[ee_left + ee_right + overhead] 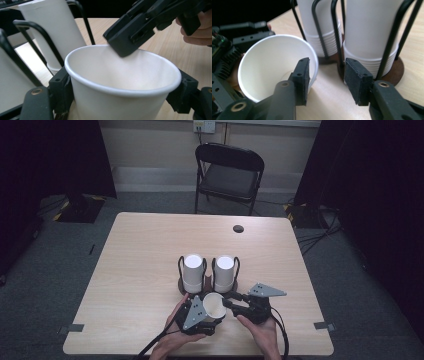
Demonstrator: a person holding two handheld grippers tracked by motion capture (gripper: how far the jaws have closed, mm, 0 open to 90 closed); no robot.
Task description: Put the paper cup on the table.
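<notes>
Beyond the right gripper [325,80], both cup stacks [372,30] run off the frame's top edge; the left gripper [120,100] hides the lower wall of the cup [120,72] it clamps.

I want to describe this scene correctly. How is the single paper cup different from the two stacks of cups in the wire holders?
The single cup is clamped between the left gripper jaws, mouth open and tilted; the cup stacks stand upside down on the table. The single cup is one alone, while each stack shows many nested rims and stands inside a black wire holder. All are plain white paper cups.
</notes>
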